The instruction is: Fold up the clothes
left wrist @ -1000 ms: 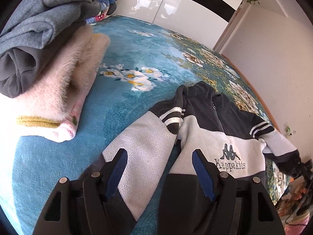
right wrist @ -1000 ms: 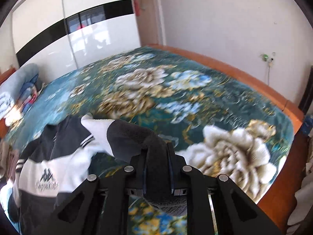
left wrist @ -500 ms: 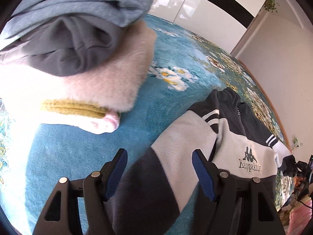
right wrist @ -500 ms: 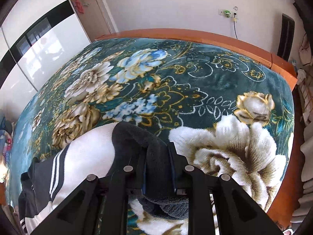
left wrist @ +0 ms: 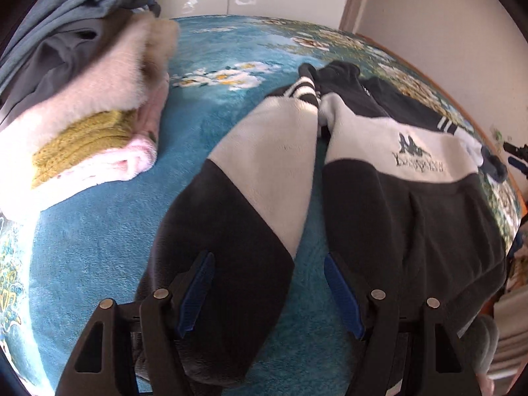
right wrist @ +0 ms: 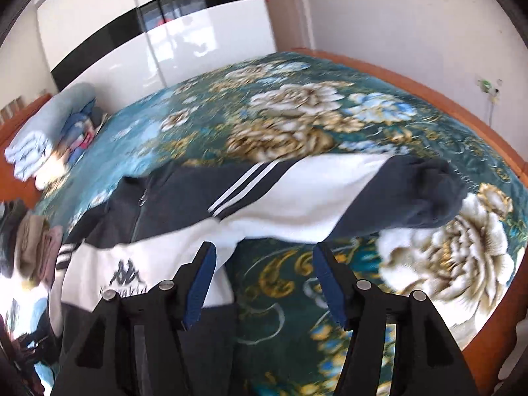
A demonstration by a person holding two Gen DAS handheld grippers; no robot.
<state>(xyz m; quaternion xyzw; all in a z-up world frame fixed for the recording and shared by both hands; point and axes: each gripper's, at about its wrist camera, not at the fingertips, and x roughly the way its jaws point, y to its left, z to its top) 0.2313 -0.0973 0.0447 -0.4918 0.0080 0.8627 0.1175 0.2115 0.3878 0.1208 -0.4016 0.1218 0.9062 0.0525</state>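
A dark grey and white fleece jacket (left wrist: 406,171) with a logo lies spread face up on the floral bedspread (left wrist: 99,231). Its one sleeve (left wrist: 250,198) runs toward my left gripper (left wrist: 269,270), which is open with its blue pads either side of the dark cuff end. In the right wrist view the jacket (right wrist: 184,211) lies with its other sleeve (right wrist: 363,191) stretched out to the right, the dark cuff resting on the bed. My right gripper (right wrist: 264,260) is open and empty, just in front of that sleeve.
A stack of folded clothes (left wrist: 76,99), pink, yellow and grey, sits to the left of the jacket. A rolled pale blue blanket (right wrist: 43,132) lies at the bed's far left. The wooden bed frame (right wrist: 495,145) runs along the right; wardrobe doors (right wrist: 198,49) stand behind.
My right gripper has opened and let go of the sleeve cuff, which now lies on the bed, and has drawn back. My left gripper has moved closer over the other sleeve.
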